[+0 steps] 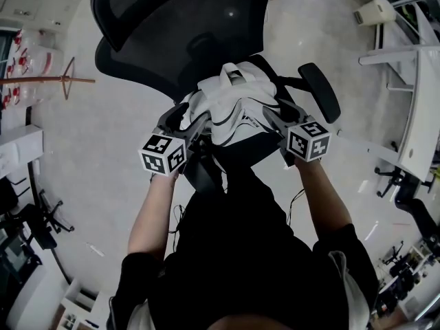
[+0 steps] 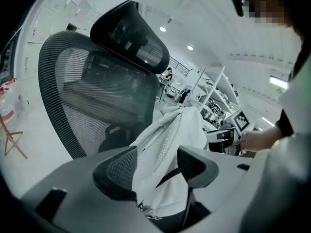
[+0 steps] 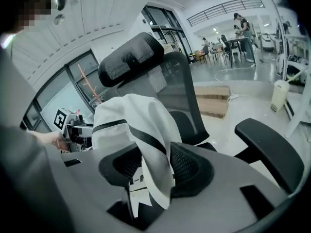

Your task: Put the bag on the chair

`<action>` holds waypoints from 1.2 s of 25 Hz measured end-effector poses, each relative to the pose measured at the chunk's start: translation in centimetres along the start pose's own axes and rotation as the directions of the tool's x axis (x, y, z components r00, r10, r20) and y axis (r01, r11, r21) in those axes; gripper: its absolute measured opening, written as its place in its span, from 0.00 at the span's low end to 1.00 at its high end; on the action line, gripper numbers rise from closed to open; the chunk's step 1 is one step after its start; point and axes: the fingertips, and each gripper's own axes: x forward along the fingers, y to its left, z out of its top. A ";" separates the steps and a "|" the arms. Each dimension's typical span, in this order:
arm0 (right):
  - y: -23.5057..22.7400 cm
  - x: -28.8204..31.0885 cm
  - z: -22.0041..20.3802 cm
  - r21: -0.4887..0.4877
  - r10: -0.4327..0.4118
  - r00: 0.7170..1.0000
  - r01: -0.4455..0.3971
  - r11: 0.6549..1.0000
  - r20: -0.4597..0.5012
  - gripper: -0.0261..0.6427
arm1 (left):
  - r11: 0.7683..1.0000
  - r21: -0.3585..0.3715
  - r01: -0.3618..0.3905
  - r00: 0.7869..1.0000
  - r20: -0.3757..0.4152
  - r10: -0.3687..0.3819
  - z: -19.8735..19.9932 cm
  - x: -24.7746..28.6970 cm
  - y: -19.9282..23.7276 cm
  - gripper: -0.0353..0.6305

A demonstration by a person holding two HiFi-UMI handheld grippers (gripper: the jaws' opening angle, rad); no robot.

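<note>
1. The white bag (image 1: pixel 234 108) with black trim stands slumped over the seat of the black mesh chair (image 1: pixel 172 47), in front of the backrest and beside the armrest (image 1: pixel 320 91). No view shows its underside, so whether the seat bears its full weight cannot be told.
2. The left gripper (image 1: pixel 184 115) has its jaws spread wide. In the left gripper view, bag fabric hangs between the pads without being pinched.
3. The right gripper (image 1: pixel 275 112) is likewise spread. A fold of white cloth and a black strap drape through the gap, loose rather than clamped.
4. The step in hand looks like the release. To do it well, the person should keep both pairs of jaws wide and draw each gripper straight back along its own line, so that no pad snags the strap or drags the fabric off the seat.
5. The bag is soft and top-heavy, so it may flop forward. Withdrawing both sides evenly and slowly would let it settle against the backrest.
6. The chair probably swivels, so a sideways nudge should be avoided.
7. The floor (image 1: pixel 82 150) is pale, glossy and reflective.
8. A coat stand (image 1: pixel 62 81) stands to the left, white desks (image 1: pixel 419 115) run along the right, and the right gripper view shows cardboard boxes (image 3: pixel 211 98) and distant people (image 3: pixel 240 23).
</note>
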 end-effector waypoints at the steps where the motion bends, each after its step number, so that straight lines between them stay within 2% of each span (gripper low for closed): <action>1: 0.2 -0.9 -0.2 -0.002 -0.020 1.000 0.020 1.000 0.009 0.33 | 1.000 0.000 0.013 1.000 0.005 -0.013 -0.1 -0.5 -0.5 0.45; 6: 2.0 -6.4 1.2 0.039 -0.120 0.980 0.115 0.993 0.157 0.33 | 0.994 0.018 0.104 0.994 0.036 -0.104 -0.3 -3.1 -3.4 0.45; 11: 7.5 -12.4 2.3 0.019 -0.141 0.949 0.142 0.990 0.282 0.33 | 0.986 0.131 0.105 0.987 0.104 -0.119 0.2 -7.0 -5.9 0.44; 16: 13.2 -16.3 1.2 -0.014 -0.084 0.930 0.096 0.995 0.357 0.31 | 0.965 0.253 0.069 0.980 0.163 -0.113 0.9 -10.9 -8.3 0.37; 20: 15.8 -19.0 -0.2 -0.050 -0.018 0.923 0.040 0.998 0.383 0.28 | 0.947 0.319 0.033 0.967 0.229 -0.111 1.5 -14.3 -12.1 0.33; 24: 17.8 -20.9 -0.6 -0.146 0.072 0.916 -0.015 0.989 0.395 0.26 | 0.924 0.382 -0.001 0.950 0.288 -0.118 2.3 -17.4 -16.6 0.31; 26: 18.9 -21.3 -1.0 -0.209 0.121 0.913 -0.040 0.977 0.390 0.25 | 0.919 0.392 -0.038 0.948 0.306 -0.091 2.5 -18.6 -18.0 0.30; 30: 19.6 -22.6 -2.0 -0.273 0.181 0.903 -0.074 0.959 0.390 0.23 | 0.928 0.363 -0.083 0.933 0.356 -0.056 2.6 -20.3 -21.0 0.28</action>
